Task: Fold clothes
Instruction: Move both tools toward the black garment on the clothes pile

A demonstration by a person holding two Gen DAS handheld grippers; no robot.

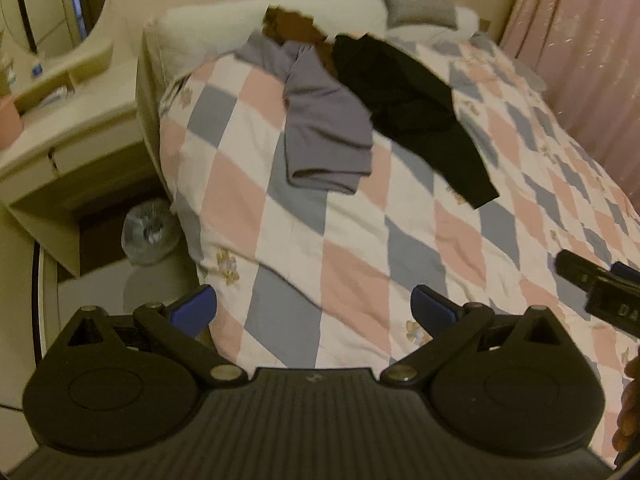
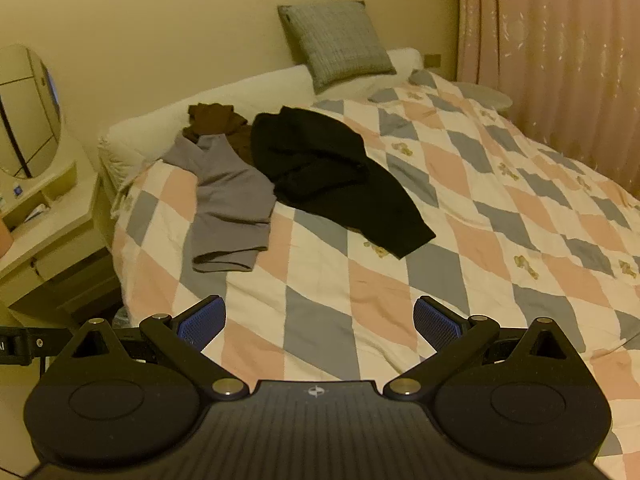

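Bed point(image 2: 460, 240): fills most of both wrist views, covered by a quilt point(image 1: 360, 248) in pink, grey-blue and white diamonds with small bear prints.
Curtain point(image 2: 560, 60): pink, hanging along the far side of the bed.
Dressing table point(image 1: 68, 136): cream, beside the head of the bed, carrying a round mirror point(image 2: 28, 112).
Bolster point(image 2: 240, 96): long and white, lying across the head of the bed against the wall.
Cushion point(image 2: 336, 40): grey, square, propped upright against the wall on top of the bolster.
Black garment point(image 2: 332, 176): crumpled near the head of the bed, one long part trailing down the quilt toward the cameras.
Grey garment point(image 2: 228, 204): a loosely bunched piece just beside the black one, on the dressing-table side, their edges touching.
Brown garment point(image 2: 216, 120): a small heap behind the grey and black pieces, against the bolster and partly covered by them.
Plastic-wrapped object point(image 1: 148, 232): clear and shiny, on the floor between table and bed; what it is cannot be told.
Left gripper point(image 1: 314, 308): over the near corner of the quilt, blue-padded fingers point(image 1: 192, 308) spread wide, holding nothing, well apart from the clothes.
Right gripper point(image 2: 320, 320): over the near edge of the bed, jaws likewise spread and empty, well short of the garments.
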